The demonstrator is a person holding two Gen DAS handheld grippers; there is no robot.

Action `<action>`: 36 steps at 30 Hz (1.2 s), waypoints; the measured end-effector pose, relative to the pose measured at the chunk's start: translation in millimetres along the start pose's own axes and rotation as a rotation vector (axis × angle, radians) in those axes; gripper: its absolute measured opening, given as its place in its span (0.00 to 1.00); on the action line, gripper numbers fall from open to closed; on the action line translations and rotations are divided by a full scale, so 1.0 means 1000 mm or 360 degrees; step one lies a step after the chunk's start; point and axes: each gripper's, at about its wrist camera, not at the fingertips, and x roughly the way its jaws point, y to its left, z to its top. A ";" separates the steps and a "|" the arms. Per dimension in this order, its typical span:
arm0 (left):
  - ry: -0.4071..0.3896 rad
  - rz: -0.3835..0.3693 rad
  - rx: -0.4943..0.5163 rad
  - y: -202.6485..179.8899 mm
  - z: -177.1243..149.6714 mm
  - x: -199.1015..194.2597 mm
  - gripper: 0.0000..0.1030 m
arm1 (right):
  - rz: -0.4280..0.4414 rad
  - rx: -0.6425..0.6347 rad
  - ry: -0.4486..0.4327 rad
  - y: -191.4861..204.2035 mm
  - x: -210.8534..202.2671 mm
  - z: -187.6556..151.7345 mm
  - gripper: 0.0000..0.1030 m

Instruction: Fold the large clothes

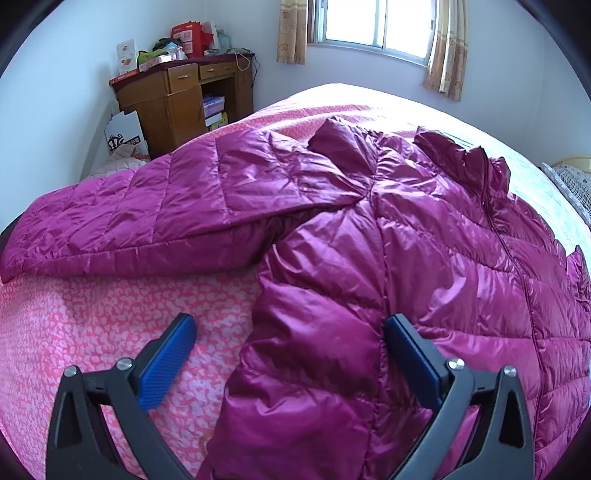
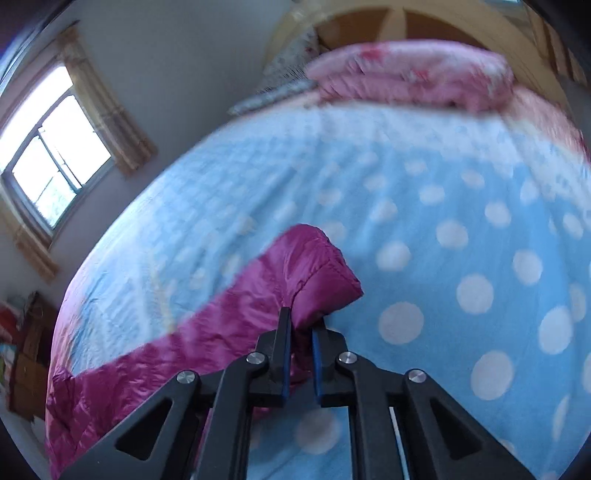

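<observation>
Two tongs: left tongs [image 1: 291, 332] gape over the jacket [image 1: 406, 240]; right tongs [image 2: 300, 325] pinch its sleeve [image 2: 317, 273].

jacket [image 1: 406, 229] on bed [image 1: 92, 314], desk [image 1: 177, 99] behind, pillow [image 2: 406, 74] seemingly at headboard

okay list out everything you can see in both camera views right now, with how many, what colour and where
puffer jacket: one, magenta, spread on the bed, one sleeve pinched by the right gripper
pink patterned bedcover: one, under the jacket's left side
blue blanket: one, with white dots, across the bed
folded quilt: one, pink, at the head of the bed
desk: one, brown wood, in the corner, cluttered with boxes
window: one, with beige curtains, on the far wall
paper bag: one, white, on the floor by the desk
left gripper: one, black with blue pads, open over the jacket's edge
right gripper: one, black with blue pads, shut on the sleeve
</observation>
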 end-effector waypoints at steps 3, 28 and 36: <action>-0.0005 -0.0006 -0.0003 0.000 0.000 0.000 1.00 | 0.0096 -0.0203 -0.0151 0.046 -0.044 0.006 0.08; -0.0063 -0.0132 -0.0079 0.011 -0.002 -0.003 1.00 | 0.0995 -0.1325 0.0226 0.402 -0.087 -0.312 0.08; -0.0080 -0.0164 -0.0102 0.014 -0.003 -0.004 1.00 | 0.1228 -0.1376 0.0428 0.421 -0.066 -0.344 0.09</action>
